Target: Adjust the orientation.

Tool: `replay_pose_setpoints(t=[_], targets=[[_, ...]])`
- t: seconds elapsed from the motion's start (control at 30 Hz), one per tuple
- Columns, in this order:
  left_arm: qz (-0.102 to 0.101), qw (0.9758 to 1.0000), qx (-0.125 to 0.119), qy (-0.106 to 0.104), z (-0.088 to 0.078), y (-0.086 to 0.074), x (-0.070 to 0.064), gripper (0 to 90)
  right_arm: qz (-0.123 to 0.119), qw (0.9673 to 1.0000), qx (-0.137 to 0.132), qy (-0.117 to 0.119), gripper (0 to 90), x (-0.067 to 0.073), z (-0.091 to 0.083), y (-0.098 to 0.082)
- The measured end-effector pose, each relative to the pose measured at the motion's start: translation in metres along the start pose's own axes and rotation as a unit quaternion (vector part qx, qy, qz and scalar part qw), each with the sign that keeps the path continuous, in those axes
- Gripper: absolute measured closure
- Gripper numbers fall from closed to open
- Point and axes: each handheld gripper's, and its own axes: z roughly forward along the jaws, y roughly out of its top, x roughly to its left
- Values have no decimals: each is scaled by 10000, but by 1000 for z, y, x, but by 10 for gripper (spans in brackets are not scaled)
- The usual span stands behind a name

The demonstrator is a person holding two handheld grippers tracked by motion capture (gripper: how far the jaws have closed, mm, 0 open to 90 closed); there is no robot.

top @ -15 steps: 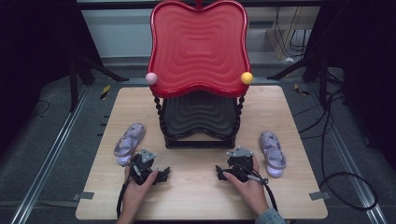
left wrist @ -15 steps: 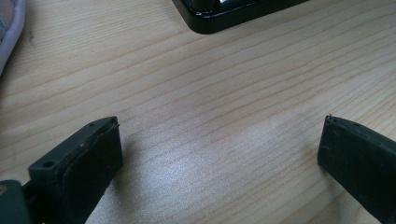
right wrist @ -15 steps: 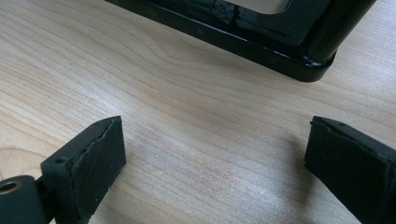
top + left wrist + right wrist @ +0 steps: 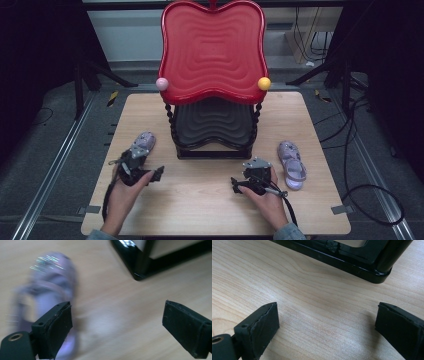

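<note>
The left lilac sandal (image 4: 143,143) lies on the wooden table (image 4: 200,200), long axis running away from the person, tipped slightly right, just left of the black-and-red stand (image 4: 212,145). The left gripper (image 4: 136,162) hovers at its near end, jaws apart. The right gripper (image 4: 252,181), jaws apart, sits beside the other sandal (image 4: 291,164).

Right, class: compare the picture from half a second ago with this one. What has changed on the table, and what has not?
The left gripper has moved forward and slightly towards the left sandal, jaws open, nothing gripped; its own view is blurred by motion. The right gripper has barely shifted and is open over bare table. Both sandals, including the right sandal, and the red-and-black stand stayed put.
</note>
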Motion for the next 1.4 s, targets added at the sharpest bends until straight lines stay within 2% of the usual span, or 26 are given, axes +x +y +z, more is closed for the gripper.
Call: replay_pose_setpoints(t=[0.1, 0.13, 0.23, 0.3, 0.4, 0.53, 0.7, 0.83, 0.93, 1.0, 1.03, 1.07, 1.1, 1.23, 1.27, 1.3, 1.4], targets=[[-92, 9998, 11, 191, -15, 14, 24, 98, 1, 10000, 5, 6, 54, 0, 0, 0], [-92, 9998, 11, 191, -15, 14, 24, 107, 1, 10000, 5, 6, 54, 0, 0, 0], [-188, 9989, 306, 290, -23, 25, 53, 142, -3, 10000, 9, 18, 54, 0, 0, 0], [-214, 9980, 442, 392, -24, 28, 66, 164, -12, 10000, 8, 20, 54, 0, 0, 0], [-269, 9968, 631, 416, -20, 28, 80, 233, -28, 10000, 9, 30, 54, -1, -1, 0], [-247, 9947, 910, 408, -12, 24, 89, 296, -54, 10000, 11, 58, 55, -1, -1, -1], [-309, 9924, 1143, 349, 2, 18, 97, 355, -54, 10000, 6, 58, 56, -1, -1, -1], [-355, 9883, 1460, 265, 20, 15, 101, 403, -69, 9999, 9, 73, 57, -2, -2, -2], [-404, 9840, 1720, 229, 31, 12, 104, 436, -105, 9999, 2, 96, 57, -2, -2, -2], [-431, 9834, 1751, 209, 33, 11, 105, 478, -112, 9999, 0, 102, 57, -2, -2, -2], [-501, 9814, 1852, 120, 37, 9, 107, 508, -104, 9999, 4, 105, 57, -2, -2, -2], [-501, 9814, 1852, 120, 37, 9, 107, 539, -104, 9999, 4, 105, 57, -2, -2, -2], [-538, 9794, 1947, 37, 40, 8, 109, 561, -106, 9999, 10, 103, 57, -2, -2, -2], [-665, 9753, 2095, -224, 48, 7, 110, 669, -115, 9999, 4, 114, 57, -2, -2, -2], [-677, 9743, 2124, -310, 49, 7, 112, 722, -113, 9999, 2, 118, 57, -2, -2, -2], [-718, 9744, 2103, -347, 49, 7, 112, 774, -109, 9999, 3, 120, 57, -2, -2, -2], [-708, 9753, 2060, -354, 45, 8, 112, 806, -111, 9999, 4, 121, 57, -2, -2, -2]])
